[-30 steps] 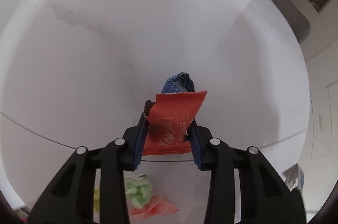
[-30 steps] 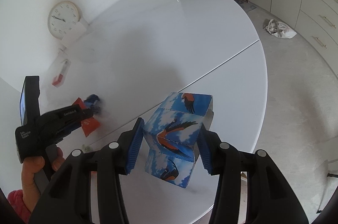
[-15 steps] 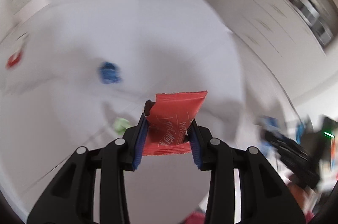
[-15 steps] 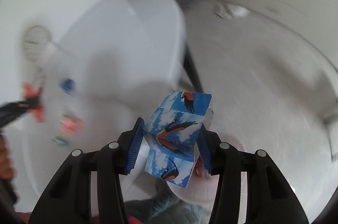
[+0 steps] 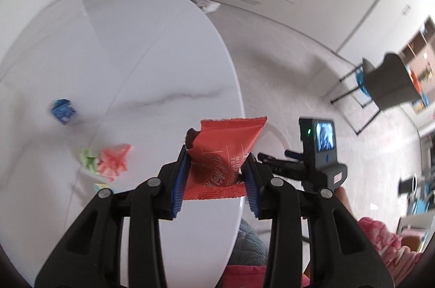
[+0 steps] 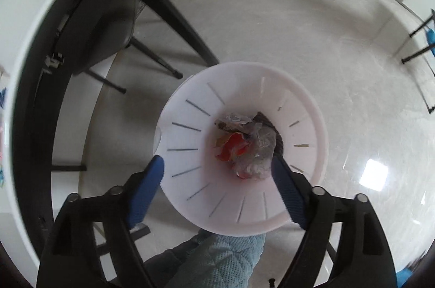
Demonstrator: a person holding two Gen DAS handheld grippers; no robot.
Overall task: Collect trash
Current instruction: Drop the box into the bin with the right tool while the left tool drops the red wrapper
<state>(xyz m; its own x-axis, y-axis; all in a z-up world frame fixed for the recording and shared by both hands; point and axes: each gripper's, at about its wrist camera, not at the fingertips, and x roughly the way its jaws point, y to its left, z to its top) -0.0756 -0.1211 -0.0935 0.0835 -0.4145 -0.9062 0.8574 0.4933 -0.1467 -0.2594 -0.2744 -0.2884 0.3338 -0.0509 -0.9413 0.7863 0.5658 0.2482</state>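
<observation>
Since 1 second earlier, the right tool (image 6: pixel 217 165) had swung off the counter and come down over a white slotted waste bin (image 6: pixel 312 130) on the floor, and its jaws had just been opening: the blue bird-printed carton it carried then was no longer between them, and they stood wide apart with nothing gripped. Inside the bin lay crumpled clear plastic and red scraps (image 6: pixel 244 146); whether the carton was among them could not be told. A quilted blue sleeve (image 6: pixel 225 255) showed at 6 o'clock below the bin. The left tool (image 5: pixel 214 179) had rolled and shifted toward the counter's edge while keeping its jaws clamped on the red snack wrapper (image 5: pixel 225 146), which stood upright between the blue pads. On the white counter (image 5: pixel 136 57), a crumpled blue wrapper (image 5: pixel 63 111) lay at 9 o'clock, well apart from a green wad (image 5: pixel 88 161) and a pink wad (image 5: pixel 115 159) that touched each other nearer the tool. In the left wrist view, the right tool's camera body (image 5: pixel 318 141) showed at 3 o'clock.
</observation>
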